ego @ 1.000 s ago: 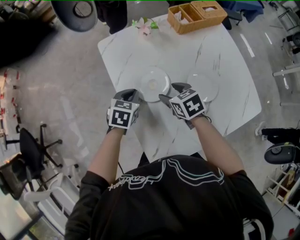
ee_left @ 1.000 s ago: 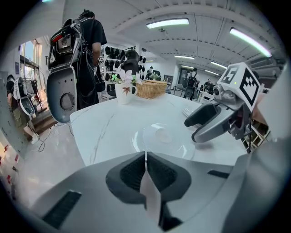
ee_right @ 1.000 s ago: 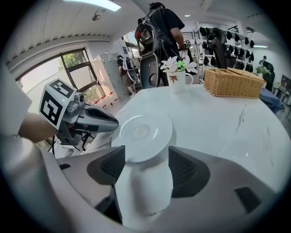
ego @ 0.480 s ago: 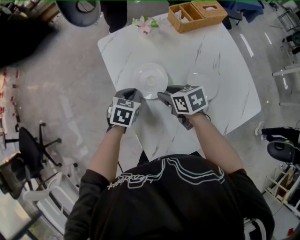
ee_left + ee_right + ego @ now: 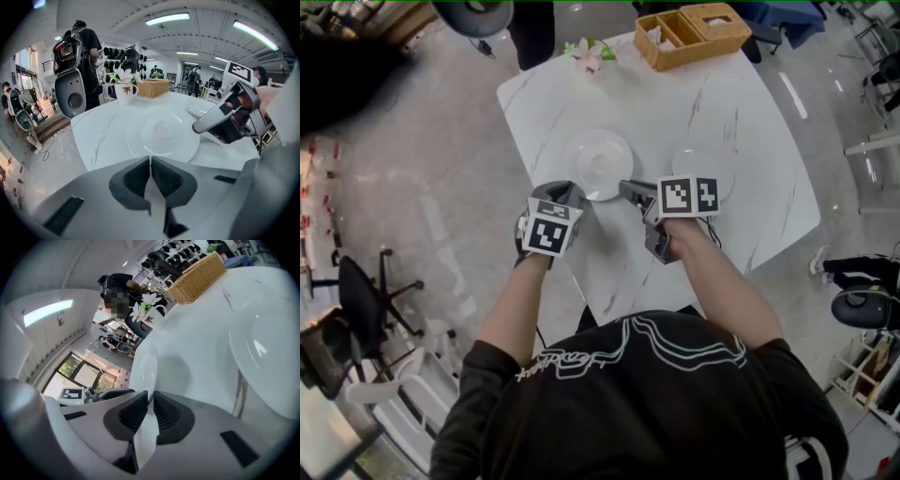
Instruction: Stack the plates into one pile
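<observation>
**Two-point grip on centre plate (image 5: 598, 161)**

White marble table (image 5: 750, 103) fills upper mid-frame. The centre plate is plain white, shallow and lying flat. The second plate (image 5: 701, 159) sits right of it, apart. On the lower-left rim, left gripper (image 5: 573, 191) is clamped, pitched down. On the lower-right rim, right gripper (image 5: 625, 190) is tilted sideways, jaws closing on it.

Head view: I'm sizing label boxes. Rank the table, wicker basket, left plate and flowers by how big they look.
1. table, clearly largest
2. wicker basket, only slightly ahead of the next
3. left plate; these two look close, so that order is unsure
4. flowers, smallest
</observation>
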`<state>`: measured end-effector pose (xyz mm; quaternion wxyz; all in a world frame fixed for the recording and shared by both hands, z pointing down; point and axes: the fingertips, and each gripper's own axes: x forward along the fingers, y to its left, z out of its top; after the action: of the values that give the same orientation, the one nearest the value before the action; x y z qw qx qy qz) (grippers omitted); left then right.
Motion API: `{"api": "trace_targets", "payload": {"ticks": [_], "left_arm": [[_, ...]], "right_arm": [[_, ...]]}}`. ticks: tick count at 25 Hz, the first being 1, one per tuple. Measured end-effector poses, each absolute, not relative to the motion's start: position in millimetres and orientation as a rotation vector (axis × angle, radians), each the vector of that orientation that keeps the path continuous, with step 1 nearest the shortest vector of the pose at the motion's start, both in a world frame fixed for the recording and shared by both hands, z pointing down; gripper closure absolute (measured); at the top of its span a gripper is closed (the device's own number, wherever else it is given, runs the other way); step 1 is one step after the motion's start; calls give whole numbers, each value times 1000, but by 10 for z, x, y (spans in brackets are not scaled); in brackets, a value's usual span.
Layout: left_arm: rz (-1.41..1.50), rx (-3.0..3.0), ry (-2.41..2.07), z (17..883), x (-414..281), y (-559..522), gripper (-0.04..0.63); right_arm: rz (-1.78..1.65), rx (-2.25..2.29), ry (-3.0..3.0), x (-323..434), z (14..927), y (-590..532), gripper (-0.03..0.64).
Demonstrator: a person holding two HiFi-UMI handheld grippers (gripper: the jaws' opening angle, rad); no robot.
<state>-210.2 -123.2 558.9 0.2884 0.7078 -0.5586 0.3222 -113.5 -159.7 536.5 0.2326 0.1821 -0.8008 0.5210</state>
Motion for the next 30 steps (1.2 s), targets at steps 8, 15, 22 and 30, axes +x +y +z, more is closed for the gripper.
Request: {"api": "trace_targets", "payload": {"ticks": [8, 15, 22, 30], "left_arm": [[878, 1880, -1482, 5562, -2089, -1121, 563], [862, 1893, -1478, 5471, -2025, -956, 563], [831, 1926, -1467, 5319, -1923, -859, 563], [846, 2004, -1406, 5224, -1593, -910, 563]], "right_arm": [[1761, 527, -2208, -1123, 5266, -1561, 581], [1894, 551, -2241, -999, 5143, -1526, 583], [1945, 603, -2295, -724, 5019, -1500, 583], [2001, 751, -2387, -108, 4764, -1649, 583]]}}
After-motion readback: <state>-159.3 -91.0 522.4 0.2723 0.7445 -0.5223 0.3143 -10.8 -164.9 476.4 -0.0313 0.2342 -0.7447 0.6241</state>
